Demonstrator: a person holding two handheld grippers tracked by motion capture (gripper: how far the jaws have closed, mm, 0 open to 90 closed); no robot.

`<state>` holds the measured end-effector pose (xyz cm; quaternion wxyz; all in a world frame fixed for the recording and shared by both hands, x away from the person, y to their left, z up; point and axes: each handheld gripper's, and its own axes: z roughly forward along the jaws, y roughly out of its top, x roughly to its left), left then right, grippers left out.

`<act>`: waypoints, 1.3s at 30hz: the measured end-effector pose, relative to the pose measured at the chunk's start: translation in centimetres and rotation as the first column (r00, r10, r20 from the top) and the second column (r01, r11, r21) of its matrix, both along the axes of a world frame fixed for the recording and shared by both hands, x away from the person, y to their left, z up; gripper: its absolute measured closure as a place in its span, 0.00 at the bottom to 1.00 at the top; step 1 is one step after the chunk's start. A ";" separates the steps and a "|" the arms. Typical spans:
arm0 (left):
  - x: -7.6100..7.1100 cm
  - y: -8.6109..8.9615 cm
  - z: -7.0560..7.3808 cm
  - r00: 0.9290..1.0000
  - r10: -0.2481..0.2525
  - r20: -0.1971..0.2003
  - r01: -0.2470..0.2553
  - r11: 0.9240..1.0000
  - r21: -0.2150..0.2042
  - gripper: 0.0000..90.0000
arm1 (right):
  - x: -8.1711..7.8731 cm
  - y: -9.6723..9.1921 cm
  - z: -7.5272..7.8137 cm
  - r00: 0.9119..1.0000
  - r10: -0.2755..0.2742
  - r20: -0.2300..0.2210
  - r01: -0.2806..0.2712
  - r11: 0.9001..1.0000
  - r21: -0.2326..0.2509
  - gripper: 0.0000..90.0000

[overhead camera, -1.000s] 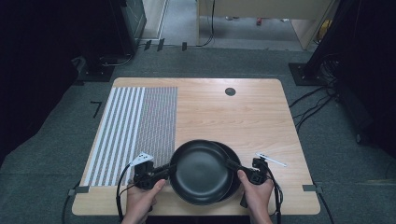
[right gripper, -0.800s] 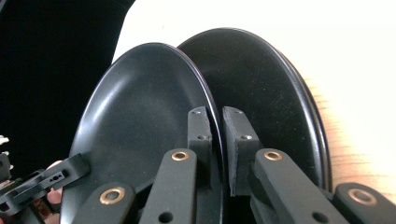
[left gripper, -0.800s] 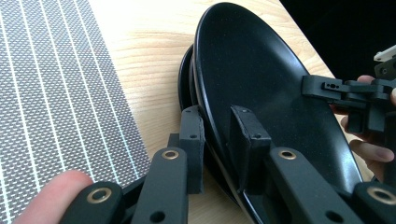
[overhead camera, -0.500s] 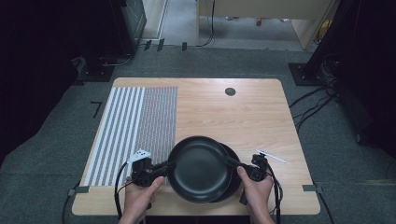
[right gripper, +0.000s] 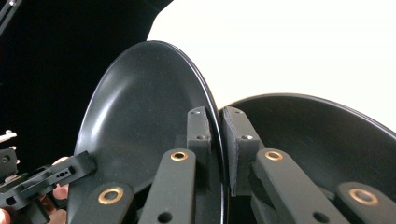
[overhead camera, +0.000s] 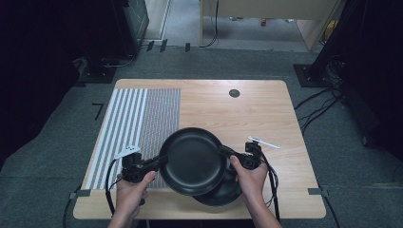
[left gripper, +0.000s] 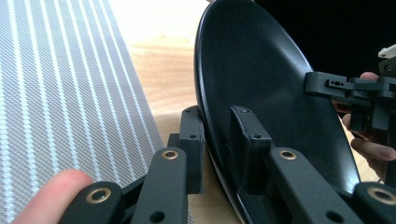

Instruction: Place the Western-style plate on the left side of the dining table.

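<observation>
Two black plates are near the table's front edge. The upper plate (overhead camera: pixel 192 160) is lifted off the table and held from both sides. My left gripper (overhead camera: pixel 160 161) is shut on its left rim, and my right gripper (overhead camera: pixel 227 154) is shut on its right rim. The lower plate (overhead camera: pixel 224 194) lies on the table, partly hidden under the upper one. In the left gripper view the jaws (left gripper: pixel 217 140) pinch the upper plate (left gripper: pixel 261 79). In the right gripper view the jaws (right gripper: pixel 215 135) clamp the upper plate's (right gripper: pixel 140 121) rim, with the lower plate (right gripper: pixel 322 140) behind.
A grey striped mat (overhead camera: pixel 138 118) covers the left part of the wooden table (overhead camera: pixel 266 114). A small dark round spot (overhead camera: pixel 234 93) sits near the far edge. Cables (overhead camera: pixel 323 104) run across the floor to the right.
The upper plate has risen and shifted left and away from the person, uncovering more of the lower plate. Both grippers moved with it.
</observation>
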<state>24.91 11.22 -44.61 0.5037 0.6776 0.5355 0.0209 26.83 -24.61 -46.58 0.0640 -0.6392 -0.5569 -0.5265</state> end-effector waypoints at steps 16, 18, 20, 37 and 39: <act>2.3 5.1 0.8 0.994 0.113 0.000 -0.113 0.993 -0.034 0.84 | 5.9 5.9 2.0 0.996 0.089 -0.006 -0.089 0.996 -0.024 0.91; 2.8 6.1 0.6 0.990 0.139 -0.008 -0.139 0.989 -0.044 0.84 | 6.6 6.7 2.1 0.995 0.099 -0.012 -0.100 0.994 -0.034 0.91; 3.0 6.7 0.5 0.988 0.155 -0.010 -0.155 0.987 -0.048 0.84 | 7.1 7.2 2.2 0.994 0.107 -0.012 -0.107 0.994 -0.038 0.91; 5.7 12.8 -2.0 0.947 0.317 -0.045 -0.318 0.947 -0.036 0.84 | 14.4 15.6 0.4 0.975 0.213 -0.063 -0.218 0.972 -0.090 0.90; 5.9 13.0 -2.2 0.946 0.321 -0.047 -0.323 0.946 -0.032 0.84 | 14.7 15.9 0.2 0.973 0.219 -0.069 -0.225 0.970 -0.093 0.90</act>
